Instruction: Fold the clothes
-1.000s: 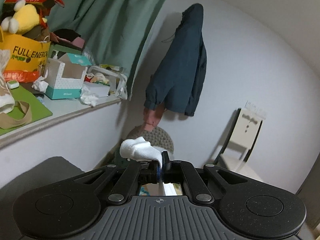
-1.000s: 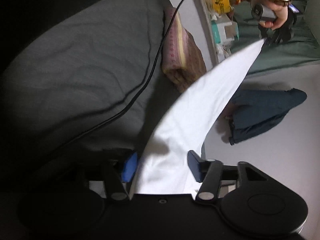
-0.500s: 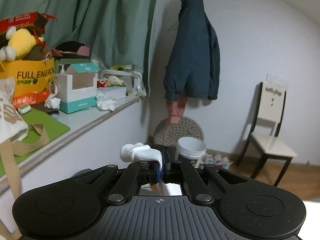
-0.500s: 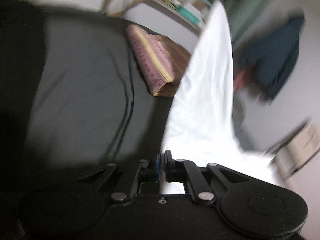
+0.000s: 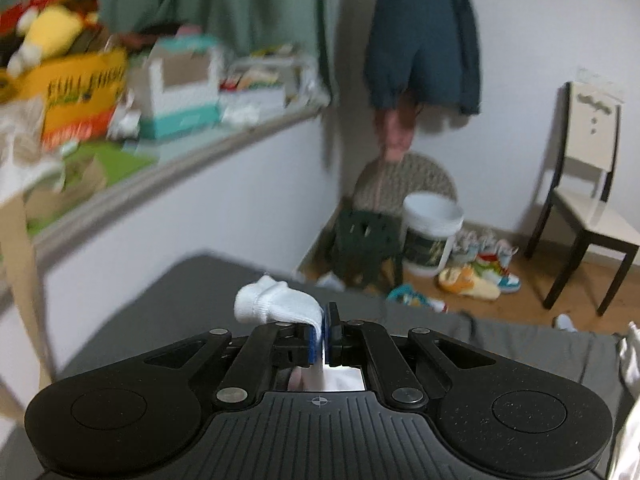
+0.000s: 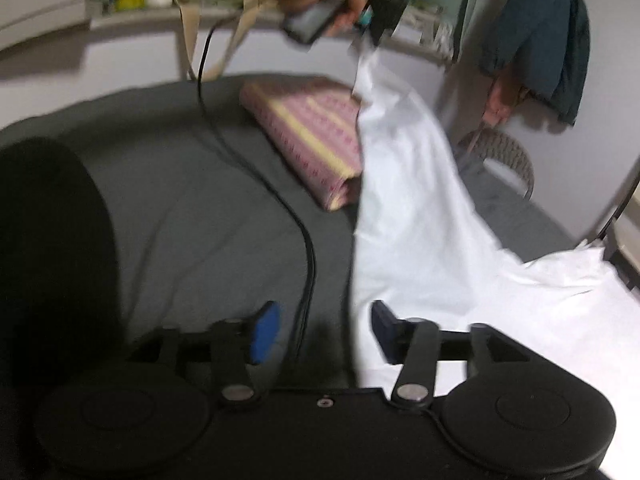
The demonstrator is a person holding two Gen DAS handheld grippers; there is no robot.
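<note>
Up high, left fingers (image 5: 323,334) pinch the white garment (image 6: 416,216); right fingers (image 6: 268,332) spread.

Smooth white cloth garment (image 6: 420,208), matt grey sheet (image 6: 192,184)

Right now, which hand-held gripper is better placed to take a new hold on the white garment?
The right hand-held gripper: it is open, beside the white garment on the bed. The left hand-held gripper is shut on a corner, holding it up.
</note>
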